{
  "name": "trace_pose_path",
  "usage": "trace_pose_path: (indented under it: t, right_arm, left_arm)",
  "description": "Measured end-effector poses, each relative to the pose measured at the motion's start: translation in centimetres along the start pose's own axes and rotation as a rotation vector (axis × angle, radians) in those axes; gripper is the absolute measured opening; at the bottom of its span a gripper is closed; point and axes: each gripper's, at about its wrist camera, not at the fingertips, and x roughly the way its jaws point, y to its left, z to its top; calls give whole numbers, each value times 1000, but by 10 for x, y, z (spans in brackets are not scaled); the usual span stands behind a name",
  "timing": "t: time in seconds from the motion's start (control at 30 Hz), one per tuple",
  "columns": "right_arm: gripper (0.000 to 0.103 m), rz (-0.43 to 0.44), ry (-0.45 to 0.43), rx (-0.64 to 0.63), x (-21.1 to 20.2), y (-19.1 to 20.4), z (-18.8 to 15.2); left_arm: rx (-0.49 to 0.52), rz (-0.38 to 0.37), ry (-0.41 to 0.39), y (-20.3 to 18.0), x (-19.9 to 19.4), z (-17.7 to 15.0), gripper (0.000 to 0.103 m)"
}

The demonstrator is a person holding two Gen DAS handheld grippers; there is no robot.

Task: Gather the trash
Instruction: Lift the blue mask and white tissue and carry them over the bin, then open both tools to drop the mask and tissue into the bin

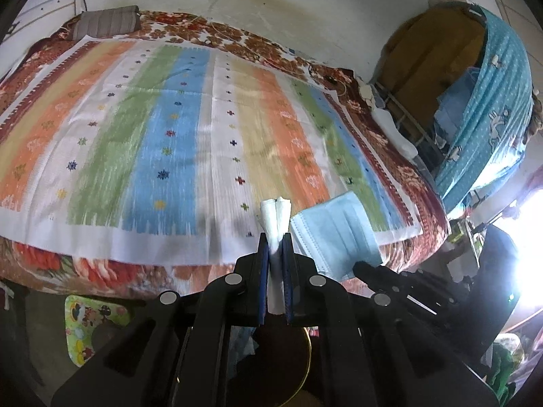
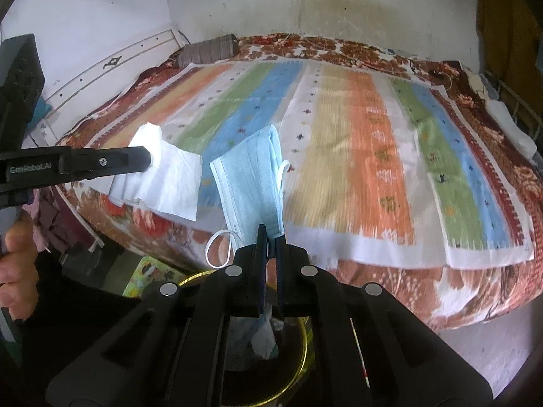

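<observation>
My left gripper [image 1: 275,237] is shut on a white tissue [image 1: 275,217], held in the air at the bed's near edge; the tissue also shows in the right wrist view [image 2: 169,176], hanging from the left gripper [image 2: 149,161]. My right gripper [image 2: 270,232] is shut on a light blue face mask [image 2: 251,183], which also shows in the left wrist view [image 1: 334,230], just right of the tissue. A dark bin with a gold rim [image 2: 303,349] stands below both grippers, with crumpled trash inside.
The bed carries a striped cloth [image 1: 176,129] over a floral blanket [image 2: 475,291]. A grey pillow [image 1: 105,23] lies at the far corner. A cabinet with a blue curtain [image 1: 492,101] stands right of the bed. A colourful mat [image 1: 88,325] lies on the floor.
</observation>
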Motion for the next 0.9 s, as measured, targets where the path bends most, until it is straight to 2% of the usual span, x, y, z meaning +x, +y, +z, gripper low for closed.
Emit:
trace_pose_path:
  t: [0.1,0.33,0.53,0.7,0.77,0.8,0.83,0.87,0.9]
  right_arm:
    - [4,7,22,-1,-1,5,-14]
    - [4,-4,108,0,8,14,-45]
    - [4,-21,174,19,14,16,-64]
    - [4,-1,250,39,25,21,-82]
    - [4,-2,273,60,29,20,-86]
    - [7,6,296,80,33,17,-89]
    - [16,12,306,91,34,16,-89]
    - [29,23,319,101,37,15,-90]
    - [31,21,319,103,37,15,-91]
  left_arm:
    - [-26,4,2,2,-3,-13,7]
    - [-77,25,79,10,0,-51,7]
    - [-77,82,139,11,8,-74,7]
    - [-73,116,184,12,18,-87,9]
    - [-89,111,196,15,21,-89,15]
    - [-96,110,200,15,22,-90,30]
    - [-111,107,201,18,23,-89,36]
    - [-122,110,198,21,23,-89,40]
    - [-127,115,197,22,23,-89,40]
